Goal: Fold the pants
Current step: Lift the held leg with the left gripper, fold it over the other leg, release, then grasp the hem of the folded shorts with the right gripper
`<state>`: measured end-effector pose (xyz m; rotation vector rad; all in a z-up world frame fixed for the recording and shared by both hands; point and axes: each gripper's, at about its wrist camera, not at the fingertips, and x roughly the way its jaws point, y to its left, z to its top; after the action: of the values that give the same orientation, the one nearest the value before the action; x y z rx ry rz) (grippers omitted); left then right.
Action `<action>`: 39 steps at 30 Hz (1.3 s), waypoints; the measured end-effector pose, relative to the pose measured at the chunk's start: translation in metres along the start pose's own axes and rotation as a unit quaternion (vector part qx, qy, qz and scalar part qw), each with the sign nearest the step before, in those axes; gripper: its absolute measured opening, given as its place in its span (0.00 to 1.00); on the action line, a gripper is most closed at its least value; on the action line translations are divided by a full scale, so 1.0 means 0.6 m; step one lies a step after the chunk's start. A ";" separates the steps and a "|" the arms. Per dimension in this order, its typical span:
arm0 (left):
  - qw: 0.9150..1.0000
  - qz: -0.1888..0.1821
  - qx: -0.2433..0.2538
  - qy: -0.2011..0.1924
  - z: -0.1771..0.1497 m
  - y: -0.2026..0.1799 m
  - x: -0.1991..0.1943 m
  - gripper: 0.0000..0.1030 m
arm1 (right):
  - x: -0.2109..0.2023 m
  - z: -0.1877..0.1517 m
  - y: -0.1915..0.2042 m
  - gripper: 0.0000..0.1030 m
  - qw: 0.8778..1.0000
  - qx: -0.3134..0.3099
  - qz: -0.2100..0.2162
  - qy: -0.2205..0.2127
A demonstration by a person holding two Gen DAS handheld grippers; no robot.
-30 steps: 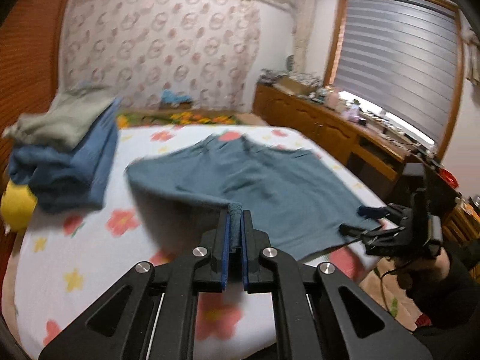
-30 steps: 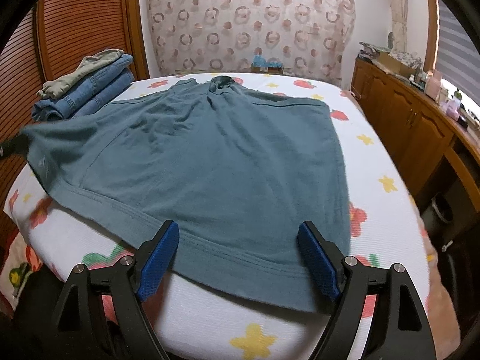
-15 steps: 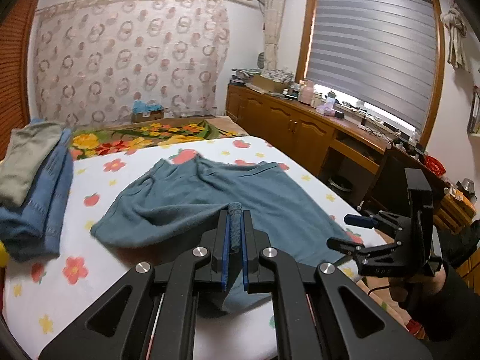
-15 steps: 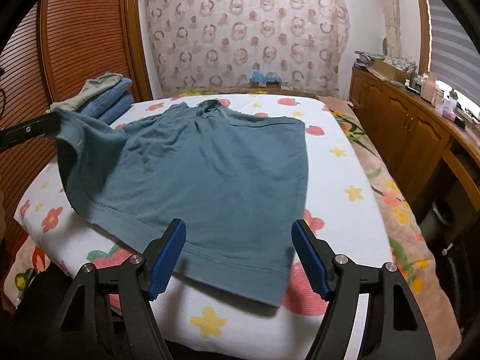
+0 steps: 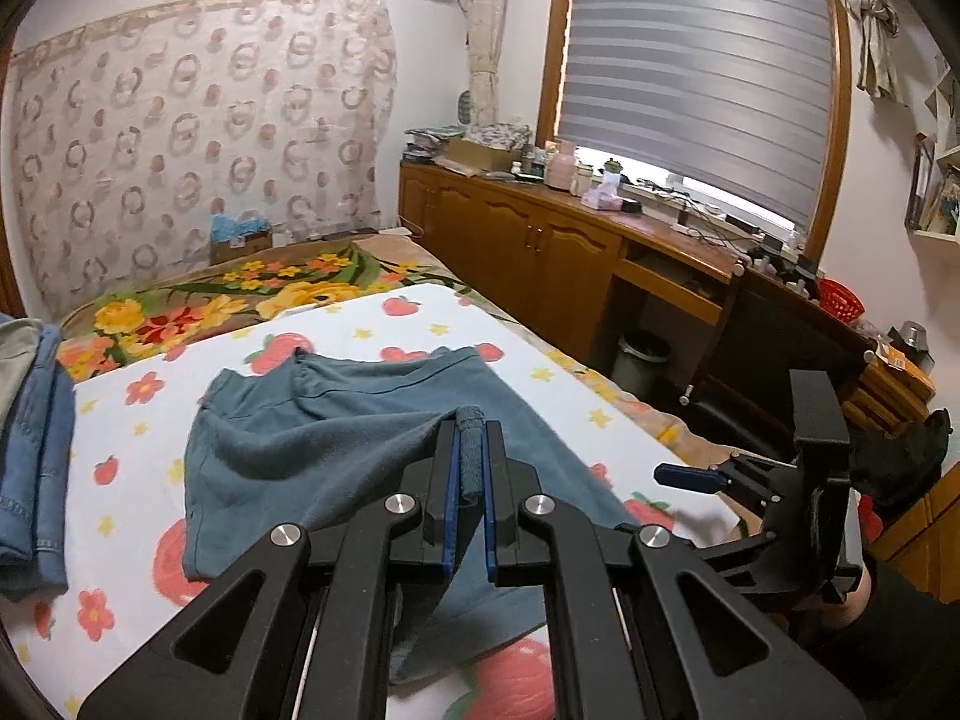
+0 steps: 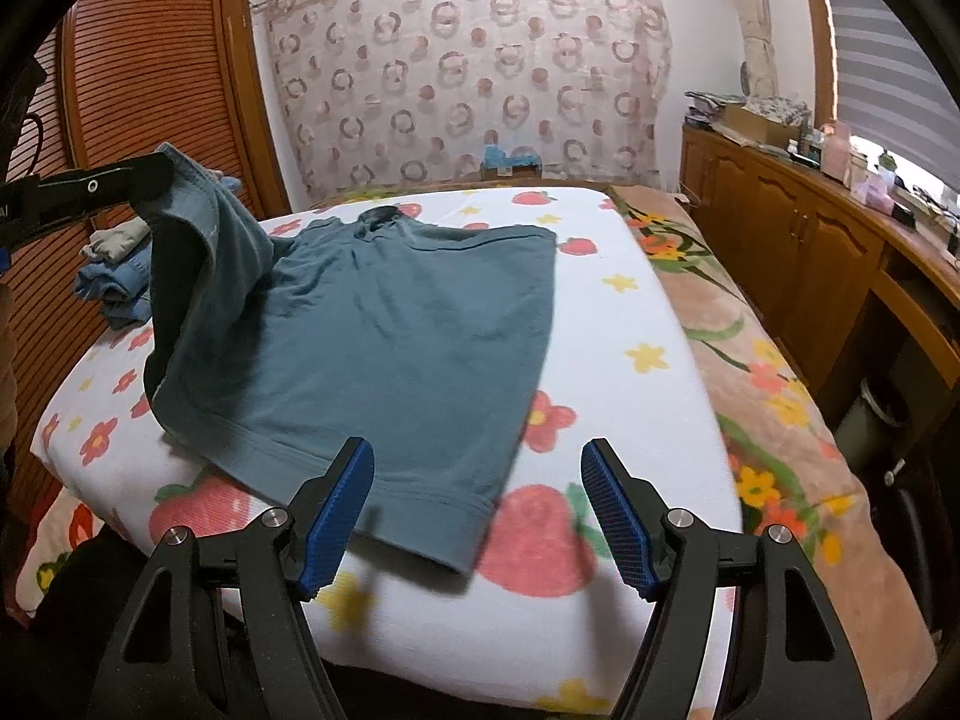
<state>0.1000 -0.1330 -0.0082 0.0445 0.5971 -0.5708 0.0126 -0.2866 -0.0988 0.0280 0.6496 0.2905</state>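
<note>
The teal pants (image 6: pixel 384 354) lie spread on the bed (image 6: pixel 654 360), which is covered by a white sheet printed with flowers and strawberries. The waistband lies toward the far edge of the bed and the leg hems toward the near edge.

The left tongs (image 5: pixel 469 480) are clenched on one hem corner of the pants and hold it lifted off the bed, so that side of the fabric hangs in a raised fold above the left part of the garment. In the right wrist view the same tongs (image 6: pixel 129 180) show at the left, with the cloth draping down from them.

The right tongs (image 6: pixel 477 516) are released, their blue pads wide apart, hovering just above the near edge of the bed. The other hem corner lies flat on the bed just ahead of their left pad.

A stack of folded jeans (image 5: pixel 30 438) sits near the far left edge of the bed, well apart from the pants.
</note>
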 end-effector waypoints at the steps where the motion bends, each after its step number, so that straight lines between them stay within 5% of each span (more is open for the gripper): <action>1: 1.000 -0.003 0.000 0.001 0.002 -0.001 0.003 0.07 | -0.001 0.000 -0.001 0.71 1.000 0.002 -0.001 0.001; 13: 1.000 0.007 0.000 0.023 -0.015 -0.010 0.009 0.09 | -0.011 0.002 0.003 0.71 1.000 -0.003 0.005 -0.012; 20: 0.999 0.038 0.000 0.015 -0.035 0.016 -0.007 0.26 | -0.004 0.007 0.009 0.70 1.000 -0.005 0.003 -0.015; 25: 0.999 0.049 -0.015 0.005 -0.052 0.047 -0.023 0.50 | 0.004 0.013 0.016 0.70 1.000 -0.008 0.003 -0.014; 27: 0.998 0.054 -0.025 0.011 -0.061 0.061 -0.020 0.78 | 0.008 0.015 0.020 0.67 1.000 -0.014 0.003 -0.012; 28: 0.998 0.055 -0.032 0.011 -0.068 0.070 -0.019 0.81 | 0.010 0.017 0.023 0.65 1.000 -0.017 0.004 -0.010; 39: 0.993 0.087 -0.054 0.057 -0.131 0.101 0.017 0.81 | 0.040 0.028 0.041 0.50 0.999 -0.032 0.014 0.004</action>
<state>0.0979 -0.0714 -0.0863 0.0271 0.7266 -0.3686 0.0345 -0.2556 -0.0970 -0.0256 0.6477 0.3379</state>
